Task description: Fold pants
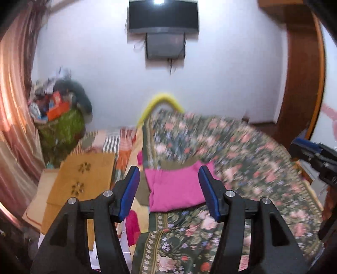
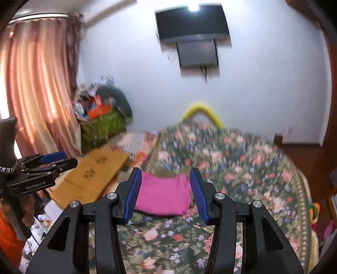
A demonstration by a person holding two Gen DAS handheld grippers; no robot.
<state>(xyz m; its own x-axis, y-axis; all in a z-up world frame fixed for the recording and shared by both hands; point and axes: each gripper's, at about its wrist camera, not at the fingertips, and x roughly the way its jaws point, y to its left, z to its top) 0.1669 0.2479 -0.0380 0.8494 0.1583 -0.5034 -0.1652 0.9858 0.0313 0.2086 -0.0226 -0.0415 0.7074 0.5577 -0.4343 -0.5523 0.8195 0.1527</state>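
Item: my left gripper (image 1: 169, 183), fingers spread wide, nothing between the blue pads (image 1: 129, 192); it hangs above the bed without touching cloth.

Item: my right gripper (image 2: 165, 185), likewise parted and empty, raised over the same bed.

Item: pants (image 1: 175, 186), pink, lying as a compact folded rectangle on the floral bedspread (image 1: 242, 151), seen between the fingers in both wrist views; in the right view the pants (image 2: 163, 195) sit slightly left of centre.

Item: wall-mounted screen (image 1: 163, 16) with a darker box below it, on the white wall, present in both views.

Item: yellow curved tube (image 1: 162, 100) at the far edge of the bed.

Item: heaped green basket (image 1: 61, 126) in the corner beside the pink curtain (image 1: 16, 88).

Item: tan board with flower marks (image 1: 82, 175), left of the bedspread.

Shown only by the left view: the wooden door frame (image 1: 303, 73), and my right gripper entering at the right edge (image 1: 311, 156).

Shown only by the right view: my left gripper from the side (image 2: 42, 166), lettered on its body, at the left edge; the curtain rail (image 2: 40, 15) overhead.

Both views are motion-blurred across the bedspread.
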